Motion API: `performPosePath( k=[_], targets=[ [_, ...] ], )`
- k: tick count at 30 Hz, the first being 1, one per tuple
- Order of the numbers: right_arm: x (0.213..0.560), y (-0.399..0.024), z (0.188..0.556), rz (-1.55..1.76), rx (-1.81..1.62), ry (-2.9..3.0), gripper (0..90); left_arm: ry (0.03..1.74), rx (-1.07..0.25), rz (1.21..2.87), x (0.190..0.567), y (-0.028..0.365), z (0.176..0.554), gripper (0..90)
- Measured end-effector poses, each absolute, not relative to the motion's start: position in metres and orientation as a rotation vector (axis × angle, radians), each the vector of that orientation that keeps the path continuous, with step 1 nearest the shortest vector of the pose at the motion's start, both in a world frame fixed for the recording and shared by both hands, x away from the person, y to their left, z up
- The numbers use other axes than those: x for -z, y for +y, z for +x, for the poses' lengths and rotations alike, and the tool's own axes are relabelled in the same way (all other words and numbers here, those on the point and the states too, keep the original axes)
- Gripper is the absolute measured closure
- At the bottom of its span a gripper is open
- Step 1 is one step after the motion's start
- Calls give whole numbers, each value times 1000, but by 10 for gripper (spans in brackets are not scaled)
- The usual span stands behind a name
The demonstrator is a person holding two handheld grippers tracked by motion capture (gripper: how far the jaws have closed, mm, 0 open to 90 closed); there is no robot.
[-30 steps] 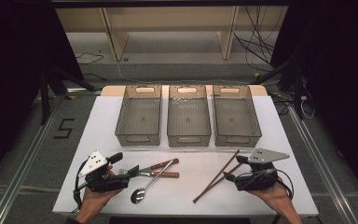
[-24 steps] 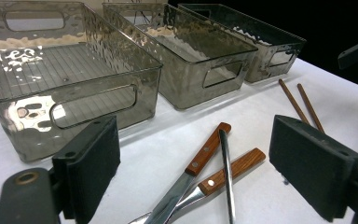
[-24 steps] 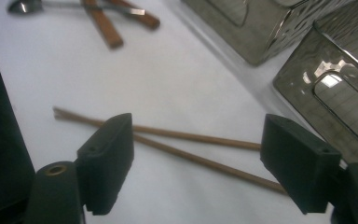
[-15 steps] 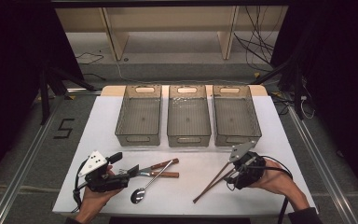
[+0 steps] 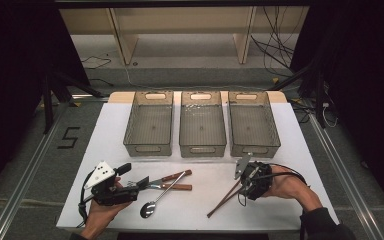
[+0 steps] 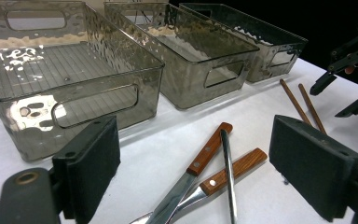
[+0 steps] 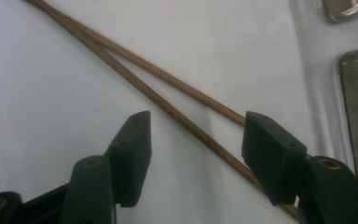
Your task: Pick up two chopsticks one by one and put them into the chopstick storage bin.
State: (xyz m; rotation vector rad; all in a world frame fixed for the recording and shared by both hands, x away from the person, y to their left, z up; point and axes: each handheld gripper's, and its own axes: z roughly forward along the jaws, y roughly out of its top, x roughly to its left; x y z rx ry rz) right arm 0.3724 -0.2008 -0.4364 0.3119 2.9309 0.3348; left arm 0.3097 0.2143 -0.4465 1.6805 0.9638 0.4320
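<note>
Two brown chopsticks (image 5: 223, 200) lie crossed on the white table at the front right. My right gripper (image 5: 243, 181) points down over their upper ends. Its jaws have just been closing and stand astride both chopsticks (image 7: 168, 100) without the pads pressing on them, so the right gripper (image 7: 199, 140) is open. At the front left, my left gripper (image 5: 142, 183) is open and low over the table. A wooden-handled knife (image 6: 207, 150), a wooden-handled fork (image 6: 235, 167) and a steel spoon (image 6: 227, 177) lie ahead of the left gripper (image 6: 200, 158).
Three smoky clear bins stand side by side behind the cutlery: left (image 5: 148, 148), middle (image 5: 202, 149), right (image 5: 256, 149). The white table top (image 5: 105, 145) ends close behind the bins. The spoon's bowl (image 5: 147, 210) lies near the front edge.
My right hand has moved left and tipped down over the chopsticks' upper ends. The left hand and the cutlery have stayed put.
</note>
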Motion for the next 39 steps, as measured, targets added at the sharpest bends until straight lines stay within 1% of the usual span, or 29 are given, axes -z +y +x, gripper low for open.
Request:
performPosePath(
  k=[13,16,27,33,39],
  targets=[
    [447,-195,383,211,-212,2987,543,968,-427,1676,447,214,310,158],
    [448,-193,384,192,-185,2983,546,965,-429,1684,447,215,310,158],
    [453,-187,389,128,-112,3005,621,967,-428,1679,447,215,311,158],
    [453,-184,390,98,-80,3025,645,966,-428,1678,447,215,311,159],
    [454,-182,390,29,-69,3033,705,966,-430,1679,447,215,311,159]
  ],
)
